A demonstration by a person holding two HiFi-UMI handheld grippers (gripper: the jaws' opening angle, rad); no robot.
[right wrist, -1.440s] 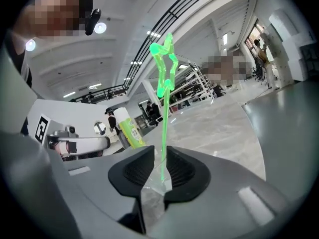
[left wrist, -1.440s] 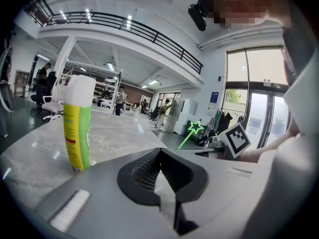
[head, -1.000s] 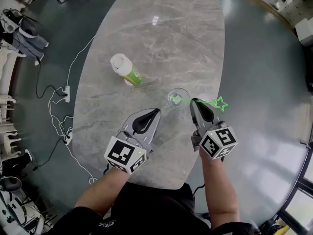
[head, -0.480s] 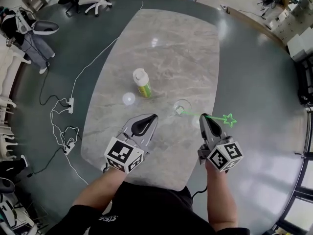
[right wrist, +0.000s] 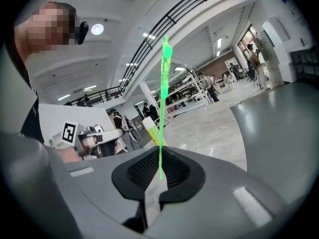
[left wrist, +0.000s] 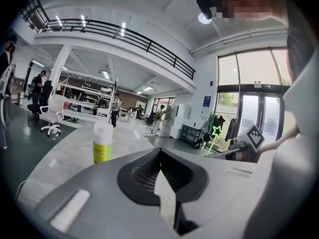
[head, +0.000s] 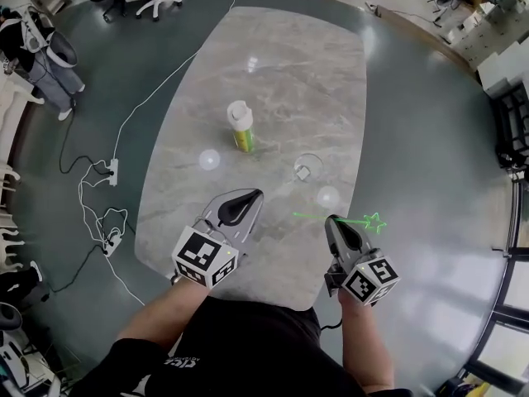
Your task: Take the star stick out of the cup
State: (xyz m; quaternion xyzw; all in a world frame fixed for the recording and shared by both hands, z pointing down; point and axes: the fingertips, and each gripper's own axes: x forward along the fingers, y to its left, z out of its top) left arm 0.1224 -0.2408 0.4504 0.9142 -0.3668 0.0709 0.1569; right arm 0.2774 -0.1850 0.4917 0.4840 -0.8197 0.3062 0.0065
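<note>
Standing at the 6 o'clock end of the one grey marble table (head: pixel 273 73), a person is holding two grippers over it, one in each hand. On the tabletop I am counting one clear cup (head: pixel 307 168) and one white-capped bottle (head: pixel 240 128) with a yellow-green label, both upright and well apart from each other.

The single green star stick (head: pixel 314 217) is riding in the air, out of the cup and apart from it. The cup is sitting at roughly 11 o'clock from the right gripper (head: pixel 333 220). That gripper's jaws are pinching the thin shaft partway along. In the head view the stick is lying almost level, its star tip pointing to 3 o'clock past the table's edge and its bare end pointing to 9 o'clock.

The left gripper (head: pixel 254 194) is hovering beside it at about 9 o'clock, its jaws pressed together on nothing. The bottle is standing at its 12 o'clock.
</note>
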